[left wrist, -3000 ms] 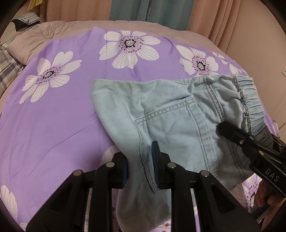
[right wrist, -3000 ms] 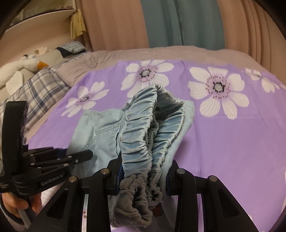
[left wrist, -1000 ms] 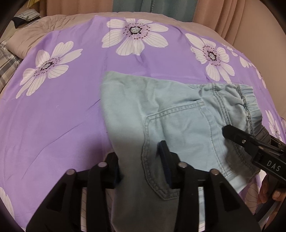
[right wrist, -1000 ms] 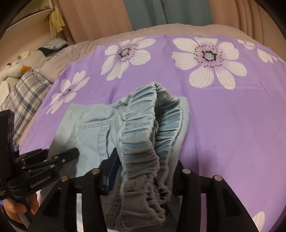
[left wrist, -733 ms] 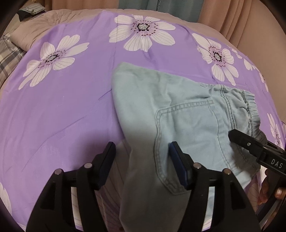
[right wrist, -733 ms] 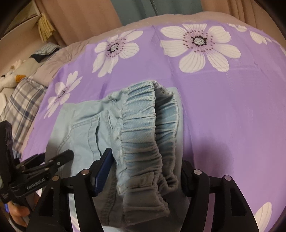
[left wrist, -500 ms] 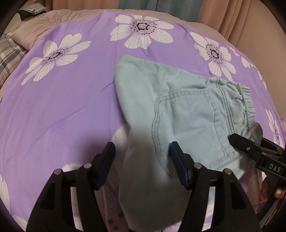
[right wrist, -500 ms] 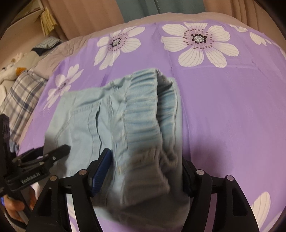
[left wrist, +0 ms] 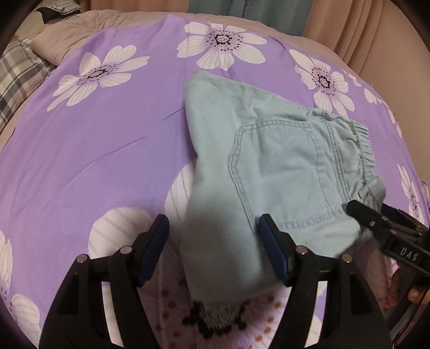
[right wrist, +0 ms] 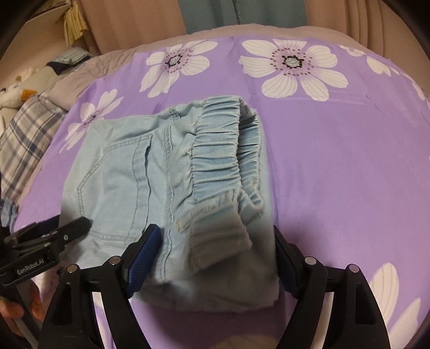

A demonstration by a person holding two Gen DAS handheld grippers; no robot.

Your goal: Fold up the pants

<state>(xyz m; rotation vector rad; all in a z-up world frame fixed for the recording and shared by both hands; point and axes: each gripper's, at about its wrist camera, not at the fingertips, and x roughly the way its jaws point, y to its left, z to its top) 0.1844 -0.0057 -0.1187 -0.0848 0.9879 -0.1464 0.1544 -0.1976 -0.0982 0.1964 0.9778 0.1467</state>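
Observation:
The light blue denim pants (left wrist: 268,161) lie folded in a compact bundle on the purple flowered bedspread (left wrist: 94,139), back pocket up. My left gripper (left wrist: 213,239) is open, its jaws wide on either side of the near folded edge. My right gripper (right wrist: 215,252) is open, its jaws straddling the elastic waistband (right wrist: 217,150) end of the pants (right wrist: 129,182). The right gripper shows at the right edge of the left wrist view (left wrist: 376,228); the left gripper shows at the left of the right wrist view (right wrist: 53,236).
A plaid pillow (right wrist: 24,134) and a stuffed toy (right wrist: 16,91) lie at the bed's left side. Beige and teal curtains (right wrist: 242,13) hang behind the bed. Bare bedspread (right wrist: 349,161) spreads around the pants.
Both grippers opened and let go of the pants, which dropped flat onto the bedspread. The waistband, earlier held up and bunched, has slumped down. Both grippers have drawn back a little.

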